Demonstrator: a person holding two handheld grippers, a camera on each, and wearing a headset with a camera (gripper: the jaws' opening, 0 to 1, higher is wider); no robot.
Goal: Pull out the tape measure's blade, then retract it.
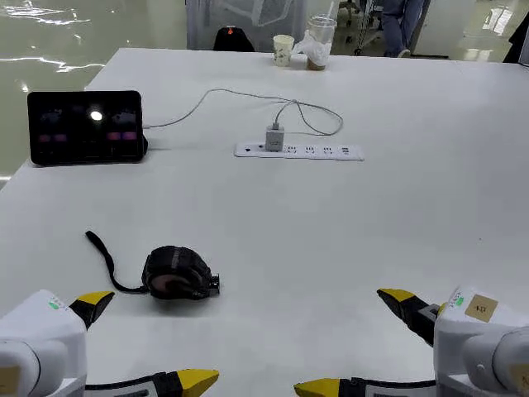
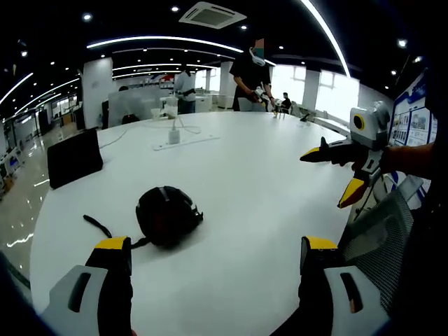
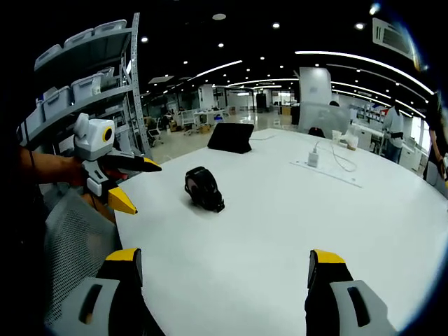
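A black tape measure [image 1: 178, 273] lies on the white table [image 1: 331, 223], its blade retracted and its black wrist strap [image 1: 103, 255] trailing to the left. My left gripper [image 1: 147, 341] hovers open just in front of it, jaws wide and holding nothing. In the left gripper view the tape measure [image 2: 166, 213] sits just beyond the left jaw of the gripper [image 2: 215, 245]. My right gripper [image 1: 355, 341] is open and empty, well to the right of the tape measure. From its own view [image 3: 224, 256] the tape measure [image 3: 203, 187] lies farther off, with the left gripper [image 3: 140, 187] beside it.
A dark tablet [image 1: 85, 126] stands at the back left. A white power strip [image 1: 299, 150] with a charger and looping cable lies mid-table. Cups [image 1: 283, 50] stand at the far edge. The right gripper [image 2: 329, 178] shows in the left gripper view.
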